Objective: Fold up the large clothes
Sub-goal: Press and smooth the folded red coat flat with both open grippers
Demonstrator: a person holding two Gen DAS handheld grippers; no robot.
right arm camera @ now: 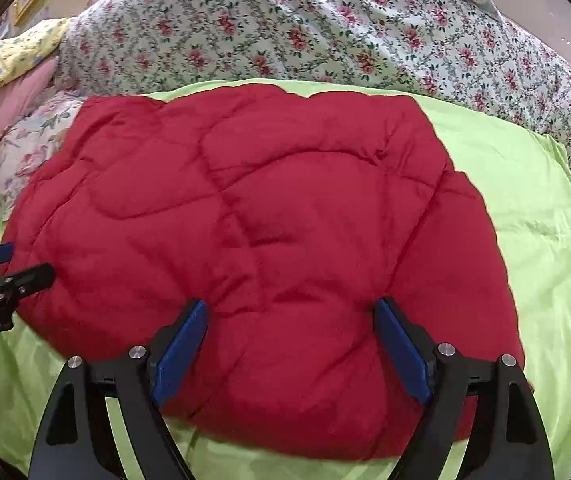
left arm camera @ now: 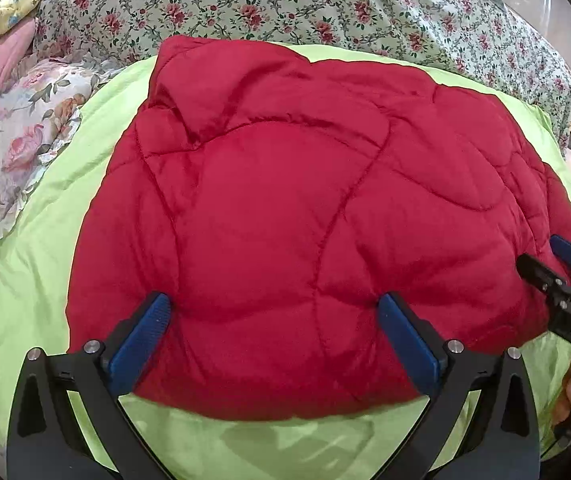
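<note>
Red quilted jacket (left arm camera: 305,220) lies folded into a puffy bundle on the green sheet (left arm camera: 25,280) of the bed, near a flowered blanket (left arm camera: 285,0). Left hand-held gripper (left arm camera: 273,308) and right hand-held gripper (right arm camera: 291,312) both spread wide, blue pads resting on the near edge, gripping nothing. Looks light, soft, springy, slick. Best pinched at a stitched seam or the hem.
</note>
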